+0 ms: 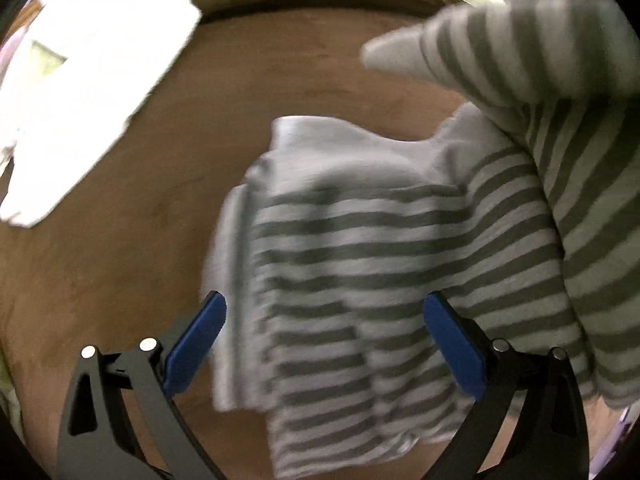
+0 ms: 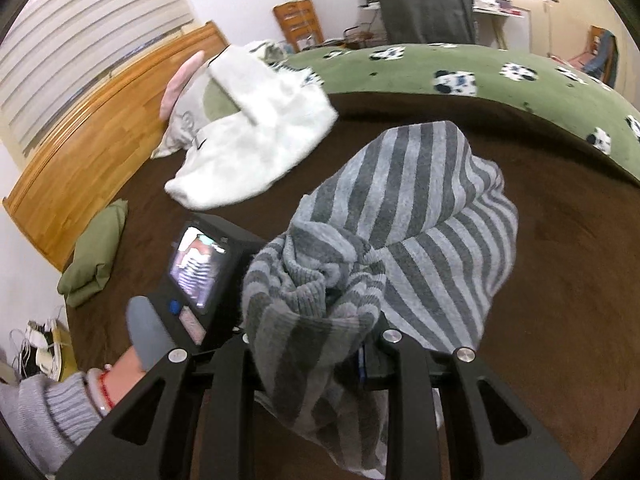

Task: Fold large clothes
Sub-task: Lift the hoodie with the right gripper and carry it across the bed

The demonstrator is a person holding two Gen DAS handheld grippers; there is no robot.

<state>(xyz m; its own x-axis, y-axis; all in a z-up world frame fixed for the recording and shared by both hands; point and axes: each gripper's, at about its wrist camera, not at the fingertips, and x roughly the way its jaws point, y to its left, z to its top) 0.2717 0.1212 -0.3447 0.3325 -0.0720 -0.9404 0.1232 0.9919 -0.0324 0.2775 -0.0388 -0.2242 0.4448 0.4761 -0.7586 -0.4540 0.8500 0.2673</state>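
Observation:
A grey striped sweater (image 1: 360, 264) lies partly folded on the brown blanket (image 1: 132, 208). My left gripper (image 1: 324, 304) hovers above it, open, with its blue pads (image 1: 200, 340) wide apart and pressing nothing. One striped sleeve (image 1: 540, 92) rises off to the upper right. In the right wrist view, my right gripper (image 2: 316, 320) is shut on a bunched part of the sweater (image 2: 400, 208). The cloth drapes over its fingers and hides the tips. The left gripper's body with its small screen (image 2: 200, 272) shows just left of the bunch, held by a hand.
A white garment (image 2: 256, 140) lies on the brown blanket (image 2: 560, 260) toward the wooden headboard (image 2: 100, 128). A green panda-print cover (image 2: 480, 76) spans the far side. A green pillow (image 2: 96, 252) sits at the left edge. A dark chair (image 2: 424, 8) and desk stand beyond.

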